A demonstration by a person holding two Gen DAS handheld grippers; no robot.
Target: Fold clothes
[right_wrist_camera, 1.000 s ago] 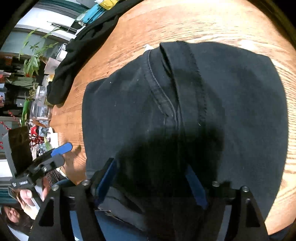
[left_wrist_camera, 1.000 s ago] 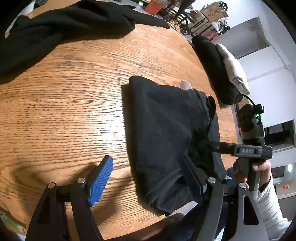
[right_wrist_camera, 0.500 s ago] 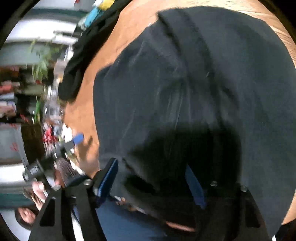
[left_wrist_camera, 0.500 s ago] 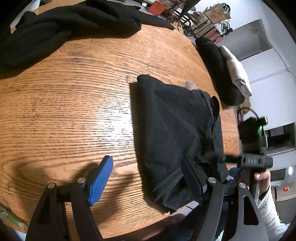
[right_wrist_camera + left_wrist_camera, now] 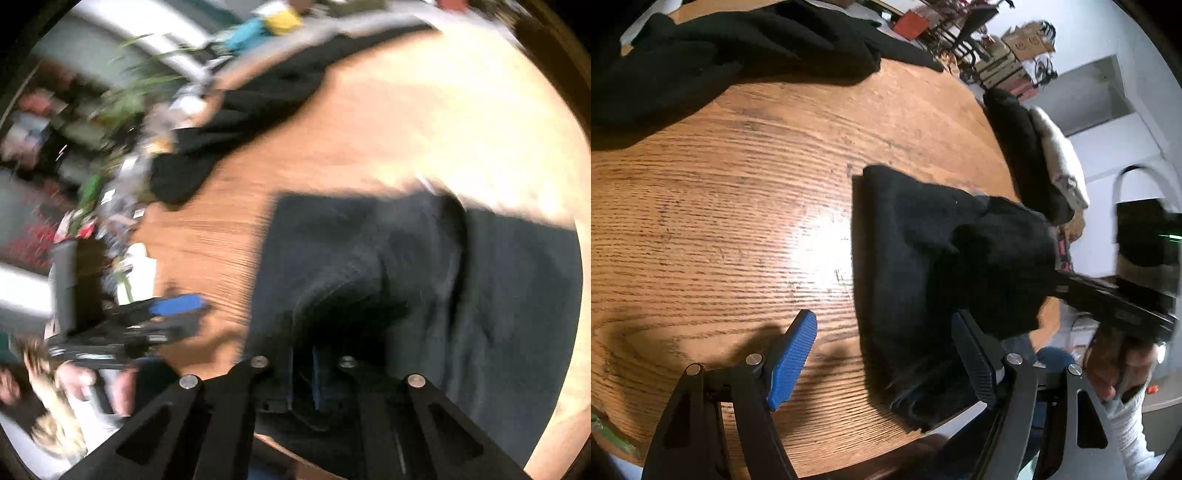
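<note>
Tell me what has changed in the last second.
The right gripper has shut on the near edge of the black garment and lifted it, so the cloth now bunches up from the table. The left gripper stays open and takes hold of nothing. The folded stack and dark pile stay in place.

1. Table (image 5: 731, 206): wood with pronounced grain, semi-gloss finish (a bright glare patch shows).
2. Black garment (image 5: 923, 258): matt woven cloth, frayed at one edge.
3. Left gripper (image 5: 886, 354): matt black frame, textured blue pad (image 5: 792, 360), shiny metal rivets.
</note>
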